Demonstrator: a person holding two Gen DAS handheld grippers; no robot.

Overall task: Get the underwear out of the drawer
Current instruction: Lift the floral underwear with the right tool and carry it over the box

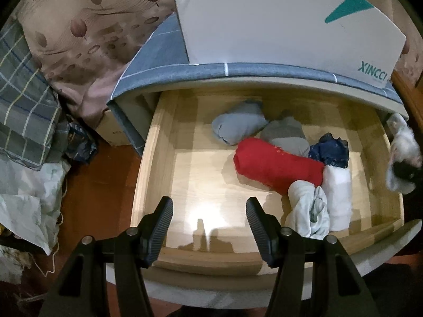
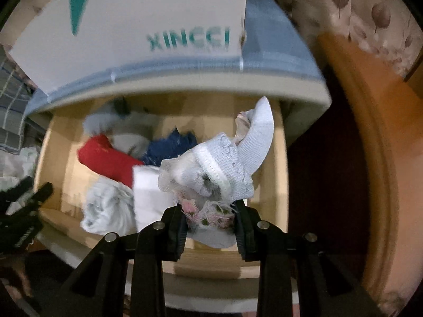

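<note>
One pale lace-trimmed underwear bundle, light, soft and floppy, sits clamped in my right gripper above the drawer; bunched middle holds best. Left gripper hangs agape, empty.

Drawer contents blur; white box cut off above.

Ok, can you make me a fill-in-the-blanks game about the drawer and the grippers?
1. The right hand-held gripper is shut on a pale ____ garment.
2. The left hand-held gripper is ____ and holds nothing.
3. The roll in the middle of the drawer is coloured ____.
4. The white box on top reads ____.

Answers: blue, open, red, XINCCI
</note>
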